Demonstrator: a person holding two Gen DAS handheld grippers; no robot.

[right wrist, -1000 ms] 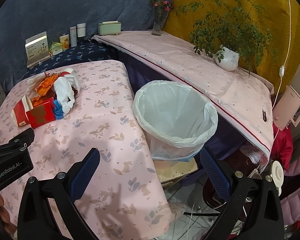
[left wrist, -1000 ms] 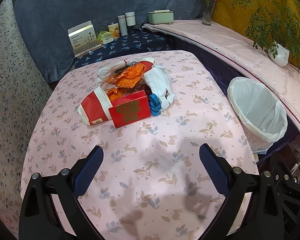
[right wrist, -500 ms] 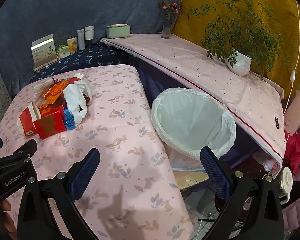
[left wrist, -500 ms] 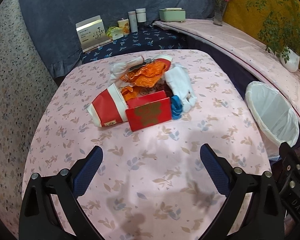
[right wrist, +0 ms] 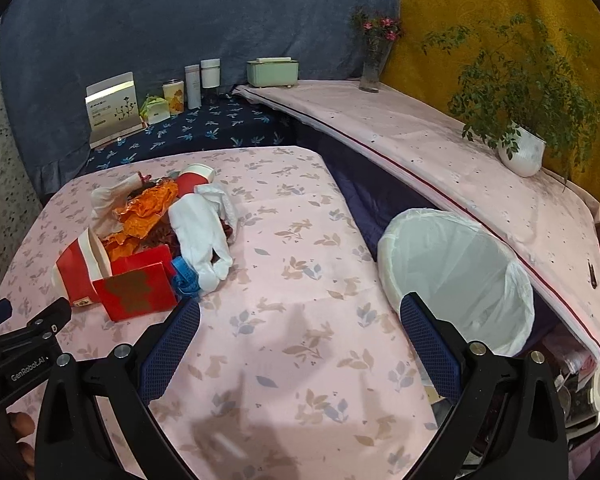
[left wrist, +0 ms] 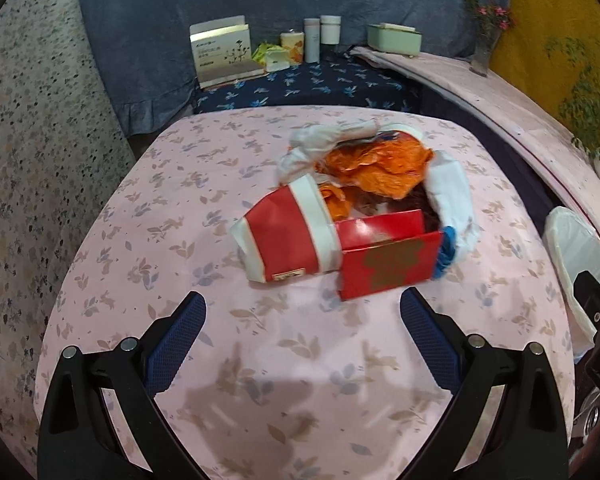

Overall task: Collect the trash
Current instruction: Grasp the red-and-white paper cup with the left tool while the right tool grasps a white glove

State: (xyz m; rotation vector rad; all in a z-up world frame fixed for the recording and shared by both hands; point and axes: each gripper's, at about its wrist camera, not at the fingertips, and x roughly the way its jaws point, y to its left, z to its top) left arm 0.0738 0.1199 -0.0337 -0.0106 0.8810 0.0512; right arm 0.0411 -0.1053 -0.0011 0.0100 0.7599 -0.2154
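Both tongs hang released over the pink bench (left wrist: 148, 216). Just ahead of the left tongs (left wrist: 302, 316) sits the trash pile (left wrist: 364, 220) (red box (left wrist: 388, 266) nearest); the lined bin (right wrist: 456, 276) stands right of the right tongs (right wrist: 300, 320).

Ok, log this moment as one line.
phase: approach | left gripper: open, empty, facing trash pile | right gripper: open, empty | bin: beside table, lined

1 red box (left wrist: 390, 268), 1 red-white cup (left wrist: 286, 240), 1 white glove (right wrist: 198, 228), 1 bin (right wrist: 452, 276), 2 plants (right wrist: 520, 152).
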